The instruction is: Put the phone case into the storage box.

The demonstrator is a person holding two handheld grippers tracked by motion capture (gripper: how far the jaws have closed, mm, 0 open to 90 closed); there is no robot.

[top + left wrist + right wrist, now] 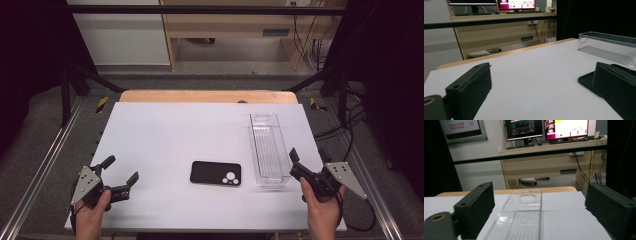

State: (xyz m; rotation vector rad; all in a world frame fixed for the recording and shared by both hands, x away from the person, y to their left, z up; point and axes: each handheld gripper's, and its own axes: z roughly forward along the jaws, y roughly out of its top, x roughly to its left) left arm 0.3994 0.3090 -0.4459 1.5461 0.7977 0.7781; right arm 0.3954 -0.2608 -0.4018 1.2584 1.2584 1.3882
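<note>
The white table (165, 125) is bare but for two things, both set toward the near right, within easy reach of either hand. That layout reads as a start position: work laid out in the middle and right, tools waiting at the near corners.

The clear tray (269, 150) lies lengthwise, running from far to near along the right side, its near end just left of the right gripper (306, 161). In the right gripper view the tray (524, 215) stretches straight away between the jaws, so that gripper seems lined up on it, probably to take its near end.

The phone case (215, 173), black with its back up and white camera rings at its right end, lies flat just left of the tray's near end, apart from it. In the left gripper view its near corner (586, 81) peeks past the right jaw.

The right gripper stands wide and holds nothing, jaws either side of the tray's line without touching it. The left gripper (121, 170), at the near left and well apart from the case, is also wide and empty.
</note>
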